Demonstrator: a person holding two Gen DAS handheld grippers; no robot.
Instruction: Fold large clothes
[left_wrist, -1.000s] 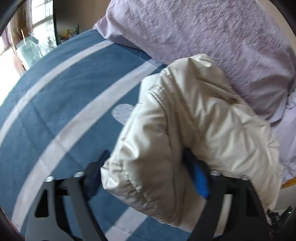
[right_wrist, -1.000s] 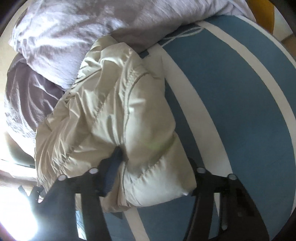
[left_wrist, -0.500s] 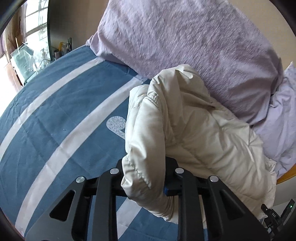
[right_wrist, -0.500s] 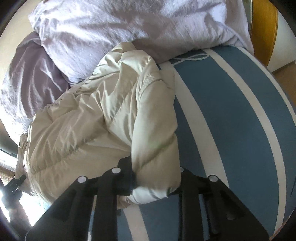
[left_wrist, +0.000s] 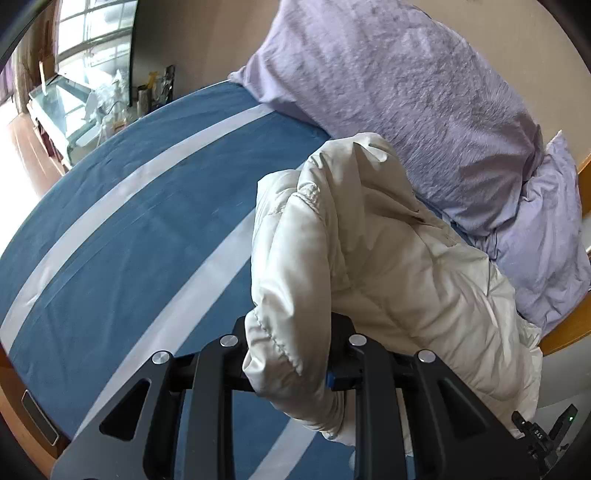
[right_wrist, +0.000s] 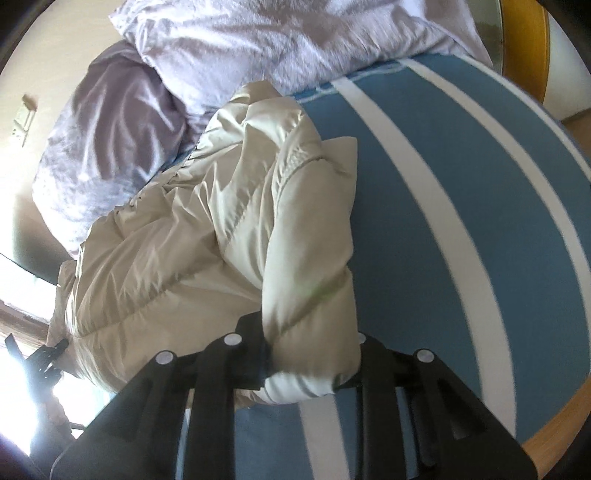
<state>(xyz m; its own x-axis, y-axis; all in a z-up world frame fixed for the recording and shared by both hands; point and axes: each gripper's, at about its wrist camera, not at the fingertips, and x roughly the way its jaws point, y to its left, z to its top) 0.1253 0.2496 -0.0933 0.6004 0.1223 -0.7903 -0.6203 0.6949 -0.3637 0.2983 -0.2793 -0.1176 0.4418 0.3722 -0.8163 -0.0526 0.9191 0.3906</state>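
- Jacket (left_wrist: 388, 266), cream and puffy, lies bunched on the bed (left_wrist: 122, 236) against the pillows (left_wrist: 424, 96), filling the centre of both views.
- Left gripper (left_wrist: 291, 363) is clamped on a quilted edge at lower centre of its view; right gripper (right_wrist: 310, 363) pinches another padded edge the same way. I'd guess each holds one side so the jacket can be drawn out flat for folding.
- Padding bulges over both sets of fingers, so the pads themselves are hidden.
- Which parts are held, hem or cuff, I cannot tell.
- Jacket's far side runs off the lower right of the left view; glare washes out the lower left of the right view.
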